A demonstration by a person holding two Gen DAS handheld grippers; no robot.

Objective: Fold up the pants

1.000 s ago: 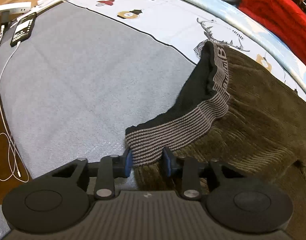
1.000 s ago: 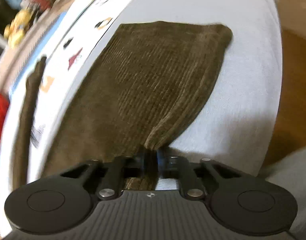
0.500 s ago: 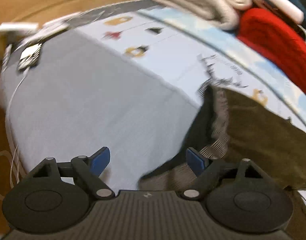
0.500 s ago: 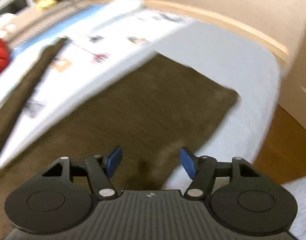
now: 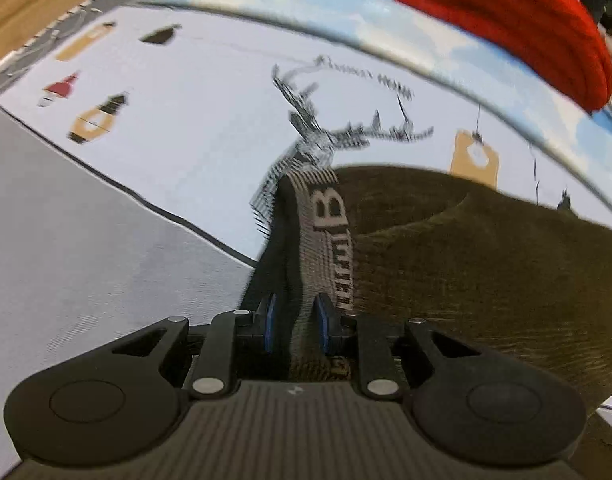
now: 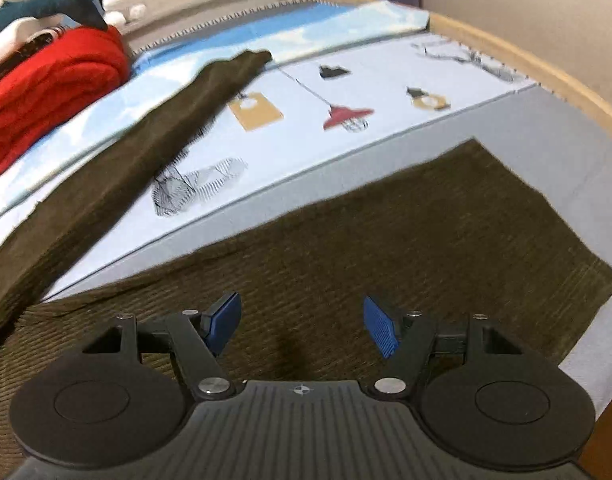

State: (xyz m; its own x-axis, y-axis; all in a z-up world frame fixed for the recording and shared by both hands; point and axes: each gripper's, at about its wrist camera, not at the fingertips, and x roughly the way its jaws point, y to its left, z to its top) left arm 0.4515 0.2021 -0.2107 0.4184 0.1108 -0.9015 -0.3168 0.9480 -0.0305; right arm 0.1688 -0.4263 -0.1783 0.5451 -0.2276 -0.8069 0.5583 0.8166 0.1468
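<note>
Dark brown corduroy pants [image 5: 485, 264] lie on a bed. Their grey striped waistband [image 5: 325, 240], with a large letter B on it, stands on edge. My left gripper [image 5: 294, 320] is shut on this waistband, its blue pads pressing both sides. In the right wrist view one pant leg [image 6: 385, 240] lies flat below my right gripper [image 6: 302, 324], which is open and empty just above the fabric. The other leg [image 6: 146, 152] stretches away to the far left.
The bedcover [image 6: 345, 92] is white and blue with printed lamps, with a grey sheet [image 5: 86, 240] beside it. A folded red blanket [image 6: 46, 88] and plush toys lie at the far side. A wooden bed edge [image 6: 545, 76] runs on the right.
My left gripper opened, moved along the waistband and shut on it again. My right gripper let go of the pant leg's edge and now hovers open over the flat leg.
</note>
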